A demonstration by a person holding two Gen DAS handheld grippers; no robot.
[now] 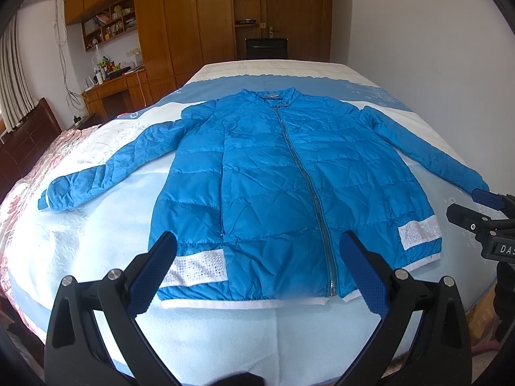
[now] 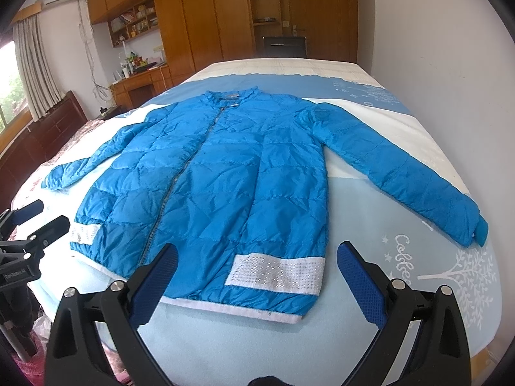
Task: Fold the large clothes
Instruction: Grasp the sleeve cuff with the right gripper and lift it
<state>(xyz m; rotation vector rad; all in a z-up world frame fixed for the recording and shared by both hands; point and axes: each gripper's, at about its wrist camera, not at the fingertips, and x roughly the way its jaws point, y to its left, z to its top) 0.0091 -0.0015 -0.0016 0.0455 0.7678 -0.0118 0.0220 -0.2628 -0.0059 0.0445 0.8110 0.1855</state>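
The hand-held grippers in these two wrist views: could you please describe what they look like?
The left hand-held gripper and the right hand-held gripper look alike: black angular plastic frames with round silver bolt heads, each carrying two fingers lined with blue dimpled pads. From the side, the left one shows white lettering reading "GenRobot.AI". No cables or sleeves are visible.

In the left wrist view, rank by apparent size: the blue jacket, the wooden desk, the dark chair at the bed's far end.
1. blue jacket, by far the largest.
2. wooden desk.
3. dark chair.
Desk and chair stand much farther from the camera, so this ranks their look, not true size.
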